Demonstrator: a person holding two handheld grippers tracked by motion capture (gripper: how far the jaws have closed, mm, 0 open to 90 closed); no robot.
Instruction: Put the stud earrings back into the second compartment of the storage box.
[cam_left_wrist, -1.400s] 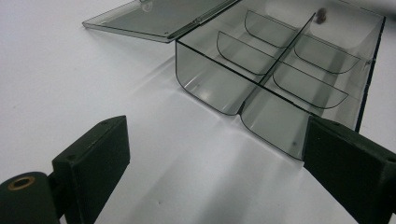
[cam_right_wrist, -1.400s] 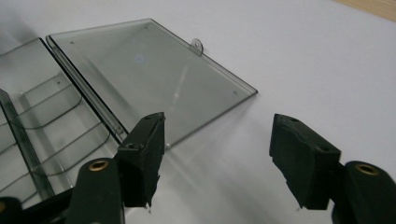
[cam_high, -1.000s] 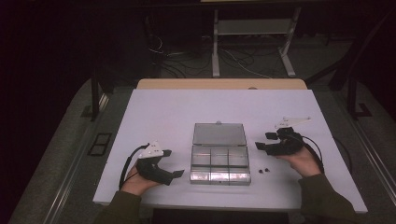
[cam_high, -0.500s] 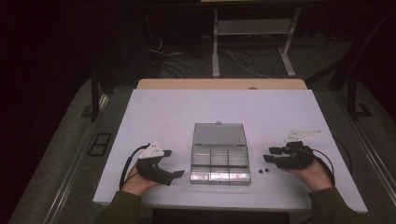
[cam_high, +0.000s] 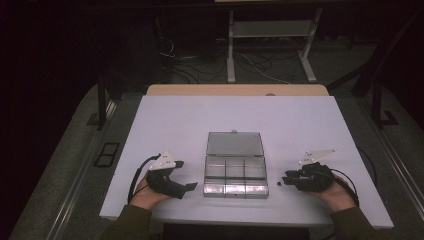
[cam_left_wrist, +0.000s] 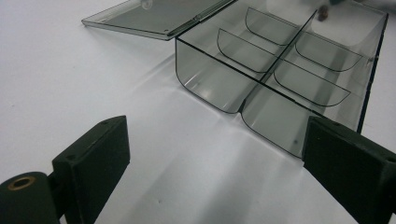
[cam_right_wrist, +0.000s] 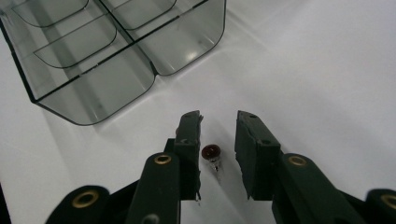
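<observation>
The right gripper (cam_right_wrist: 219, 125) has its jaws narrowly apart around a small red-headed part (cam_right_wrist: 211, 151) with thin wire legs. It lies on the white table (cam_high: 200, 120), close against one pad and clear of the other, so nothing is clamped yet. In the high view the part (cam_high: 278, 184) sits just off the box's front corner, at about 3 o'clock from it.

The part looks very light and hard, its rounded head likely slippery and its legs easy to bend. The safest hold is probably across the head with a gentle squeeze, since it could pop out sideways.

At 9 o'clock from the box, the left gripper (cam_high: 186, 176) rests with its jaws wide apart and empty, facing the clear compartment box (cam_high: 235, 190). Beyond that, the lid (cam_high: 234, 144) lies folded back flat at 12 o'clock.

Compared with a second ago, the right hand has come nearer and lower onto the part. Its jaws have just been closing with the part between them, while the left hand and the box are unchanged
</observation>
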